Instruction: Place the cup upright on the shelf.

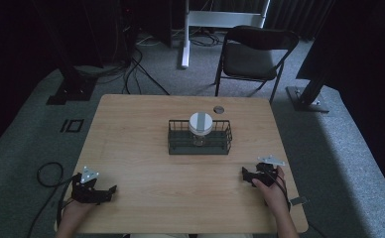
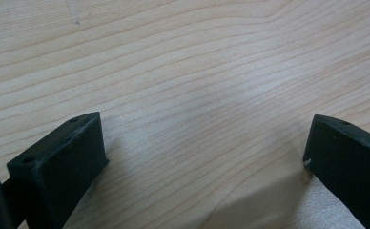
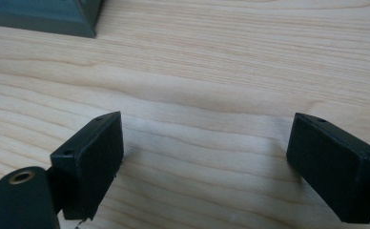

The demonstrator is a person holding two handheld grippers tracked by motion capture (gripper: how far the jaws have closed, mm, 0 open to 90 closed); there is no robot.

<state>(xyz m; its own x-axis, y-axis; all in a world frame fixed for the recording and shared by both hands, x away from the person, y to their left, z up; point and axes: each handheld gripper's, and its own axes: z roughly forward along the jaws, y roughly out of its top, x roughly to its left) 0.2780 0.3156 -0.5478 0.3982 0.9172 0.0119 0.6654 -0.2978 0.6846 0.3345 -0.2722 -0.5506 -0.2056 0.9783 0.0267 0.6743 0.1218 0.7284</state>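
Jar [image 1: 201, 124] with a white lid, stood inside the wire basket [image 1: 174, 138] at mid-table.
Beyond the basket a small dark disc [image 1: 219, 109] is seen; nothing is set between basket and grippers. Nearer than the basket, the left gripper [image 1: 112, 189] and right gripper [image 1: 245, 173] are rested on the table [image 1: 131, 148], fingers spread, nothing held.

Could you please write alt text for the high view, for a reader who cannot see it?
A white-lidded jar stands in a black wire basket at the middle of a wooden table. The left gripper and right gripper, both open, rest near the table's near corners.
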